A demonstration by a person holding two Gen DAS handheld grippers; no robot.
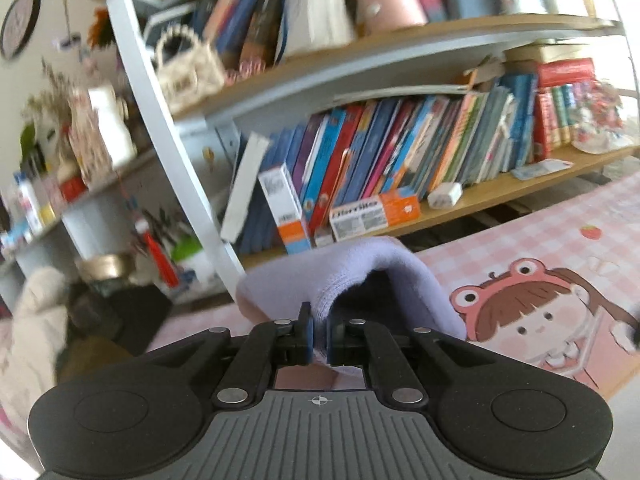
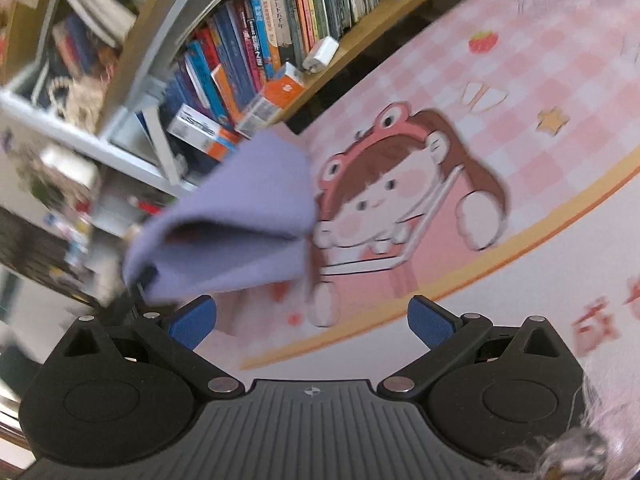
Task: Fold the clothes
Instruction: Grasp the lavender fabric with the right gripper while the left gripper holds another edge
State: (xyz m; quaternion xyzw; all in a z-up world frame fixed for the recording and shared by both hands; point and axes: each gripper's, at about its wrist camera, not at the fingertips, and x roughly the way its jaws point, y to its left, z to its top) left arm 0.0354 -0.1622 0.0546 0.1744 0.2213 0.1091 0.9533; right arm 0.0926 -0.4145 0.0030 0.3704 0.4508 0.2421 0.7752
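Note:
A small lavender cloth hangs draped over my left gripper, whose blue pads are shut on a fold of it just above the pink mat. The right wrist view shows the same lavender cloth lifted off the mat at the left, folded over itself, with a dark fingertip of the left gripper at its lower left corner. My right gripper stands open below and to the right of the cloth, with nothing between its blue pads.
A pink checked mat with a cartoon child in a frog hat covers the table. A bookshelf crammed with books and boxes stands right behind it. A cluttered side shelf is at the left.

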